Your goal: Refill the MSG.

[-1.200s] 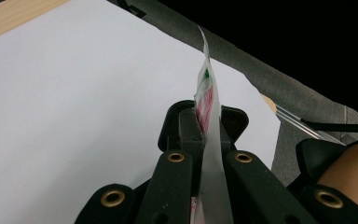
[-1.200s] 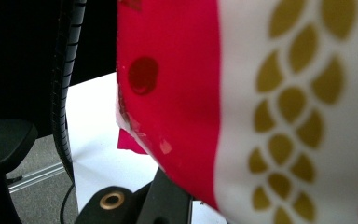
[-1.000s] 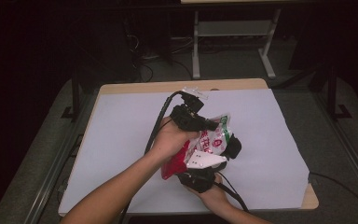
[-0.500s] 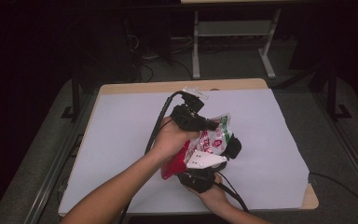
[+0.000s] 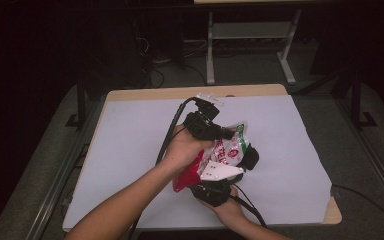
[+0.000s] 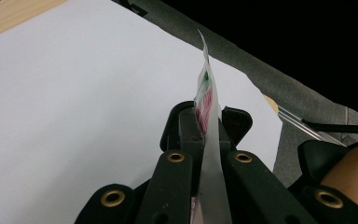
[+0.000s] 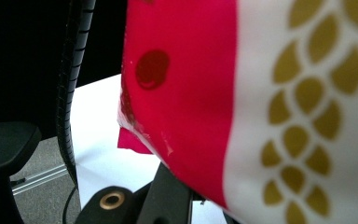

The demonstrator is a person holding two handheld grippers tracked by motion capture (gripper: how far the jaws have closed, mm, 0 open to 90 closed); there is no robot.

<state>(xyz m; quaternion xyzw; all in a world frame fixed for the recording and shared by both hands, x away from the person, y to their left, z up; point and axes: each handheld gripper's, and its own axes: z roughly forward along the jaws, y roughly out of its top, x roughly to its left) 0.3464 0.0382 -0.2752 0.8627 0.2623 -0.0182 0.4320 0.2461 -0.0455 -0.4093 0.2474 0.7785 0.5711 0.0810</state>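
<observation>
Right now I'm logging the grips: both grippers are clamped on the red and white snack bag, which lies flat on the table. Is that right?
Not quite. The snack bag isn't lying flat; it is held up above the white table between the left gripper and the right gripper, as the high view shows. Both grippers are indeed clamped on it.

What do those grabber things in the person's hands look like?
Each hand-held gripper is black plastic with two chunky jaws dotted with brass-ringed holes. The left hand-held gripper trails a thick black cable and carries a pale plate on top. The right hand-held gripper wears a white three-cornered plate. The forearms are bare, no sleeves.
</observation>
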